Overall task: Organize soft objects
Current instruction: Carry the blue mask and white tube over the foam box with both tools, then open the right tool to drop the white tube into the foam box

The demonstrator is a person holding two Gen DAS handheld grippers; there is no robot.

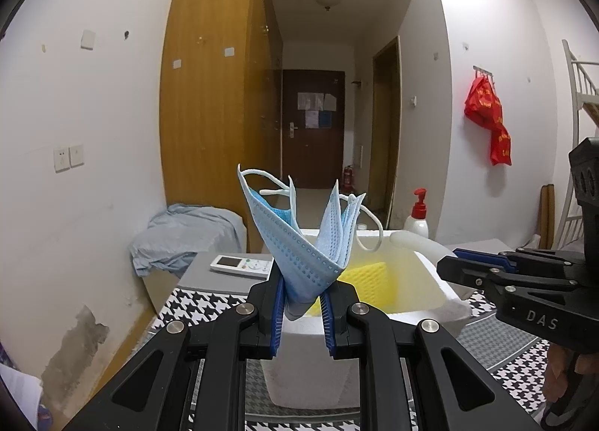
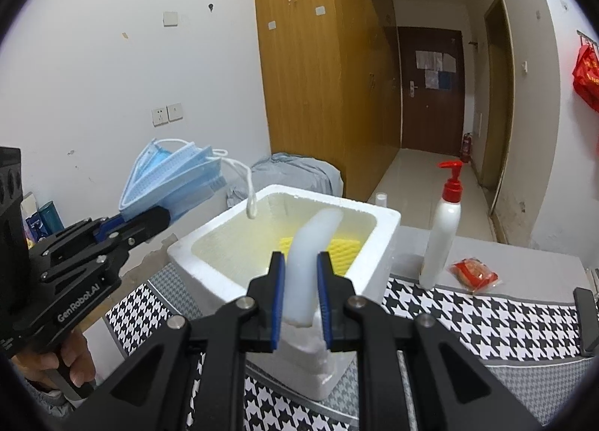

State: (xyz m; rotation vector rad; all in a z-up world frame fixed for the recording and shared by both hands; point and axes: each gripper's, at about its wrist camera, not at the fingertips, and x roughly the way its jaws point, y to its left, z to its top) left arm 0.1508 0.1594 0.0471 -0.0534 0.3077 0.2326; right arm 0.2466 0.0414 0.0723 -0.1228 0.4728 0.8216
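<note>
My left gripper (image 1: 302, 300) is shut on a bundle of blue face masks (image 1: 299, 243) and holds it above the near edge of a white foam box (image 1: 445, 281). The masks (image 2: 168, 184) and left gripper (image 2: 164, 219) also show in the right wrist view, left of the foam box (image 2: 385, 228). My right gripper (image 2: 299, 296) is shut on a white bent foam tube (image 2: 310, 251), which arches over the box. A yellow sponge (image 1: 368, 279) lies inside the box and shows in the right wrist view too (image 2: 337, 249).
The box stands on a houndstooth cloth (image 2: 486, 318). A white pump bottle with a red top (image 2: 443, 228) and a red packet (image 2: 473, 273) stand to the right. A white remote (image 1: 241, 265) lies behind the box to the left. A cloth-covered stool (image 1: 187, 236) stands by the wall.
</note>
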